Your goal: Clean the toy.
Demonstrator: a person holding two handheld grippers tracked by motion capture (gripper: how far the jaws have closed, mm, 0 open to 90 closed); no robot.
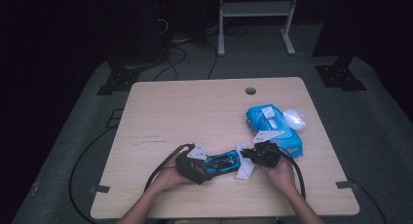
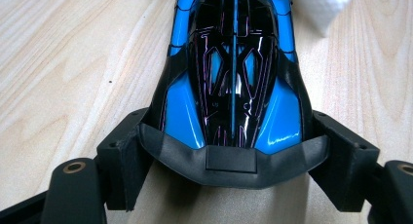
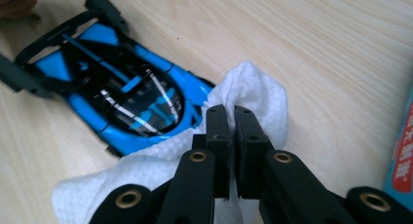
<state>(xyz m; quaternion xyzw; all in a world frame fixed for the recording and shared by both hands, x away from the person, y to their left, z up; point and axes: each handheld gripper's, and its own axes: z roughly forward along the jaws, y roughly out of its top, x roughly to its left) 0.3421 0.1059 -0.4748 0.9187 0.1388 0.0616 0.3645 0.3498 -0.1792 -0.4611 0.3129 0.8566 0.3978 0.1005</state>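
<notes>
Step in hand, as judged: wiping the toy car w/ a wipe. Near edge of the bench, centre: left tongs grip the car at its tail, one jaw on each flank. Right tongs are closed on the wipe, pressed to the car's nose, just right of it. Next move prob. calls for a drag of the wipe along the body toward the tail, left tongs holding firm so the car can't skid.

Car: glossy hard plastic, blue w/ black canopy, thin pink lines, low wedge shape. Wipe: white, soft, crumpled, dimpled weave. Bench: pale wood grain, smooth. Farther right: blue wipe pack, soft film, lid flipped up.
</notes>
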